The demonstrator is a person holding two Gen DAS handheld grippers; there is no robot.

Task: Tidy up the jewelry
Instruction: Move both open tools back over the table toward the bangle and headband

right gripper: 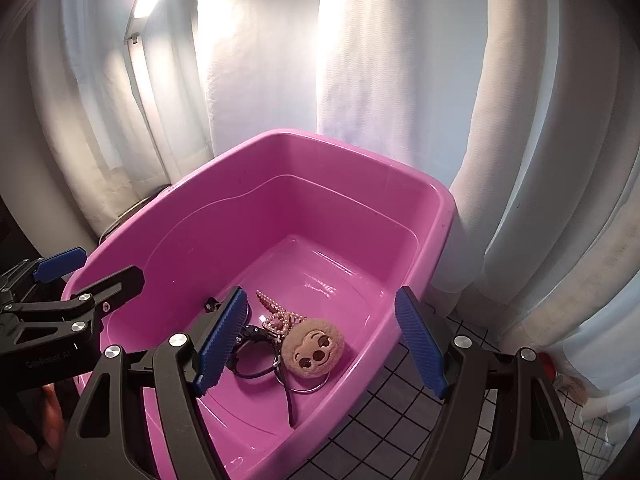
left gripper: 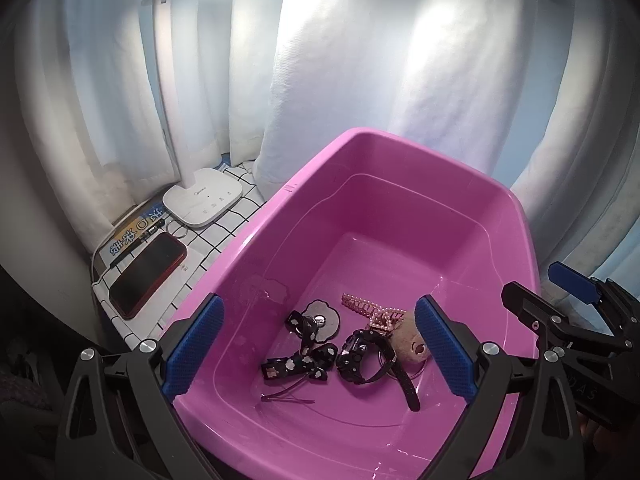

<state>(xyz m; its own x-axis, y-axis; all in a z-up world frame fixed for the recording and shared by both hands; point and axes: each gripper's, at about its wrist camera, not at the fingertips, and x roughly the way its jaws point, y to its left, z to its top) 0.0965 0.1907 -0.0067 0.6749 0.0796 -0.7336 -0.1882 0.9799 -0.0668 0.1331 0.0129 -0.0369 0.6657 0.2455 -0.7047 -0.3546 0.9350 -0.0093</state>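
Left gripper (left gripper: 320,350): jaws hanging wide, holding nothing.
Right gripper (right gripper: 322,344): jaws gaping, empty too.
Pink tub (left gripper: 400,152): holding the watch (left gripper: 356,356), pearl clip (left gripper: 372,312), plush charm (right gripper: 313,348).
Tip: probably lifting one piece at a time, avoiding tangled straps.

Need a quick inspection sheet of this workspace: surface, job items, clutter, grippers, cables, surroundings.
Surface: white cloth with a black grid; the pink tub stands on it.
Job's things: all in the tub, piled together: black flowered bow, black watch, pearl claw clip, tan plush face clip.
Clutter: phone in a red case, white lamp base, yellow-and-blue printed pad, all left of the tub.
Grippers: left gripper and right gripper both open, empty, above the tub.
Cables: a dark cable lying beside the phone.
Surroundings: white curtains behind.
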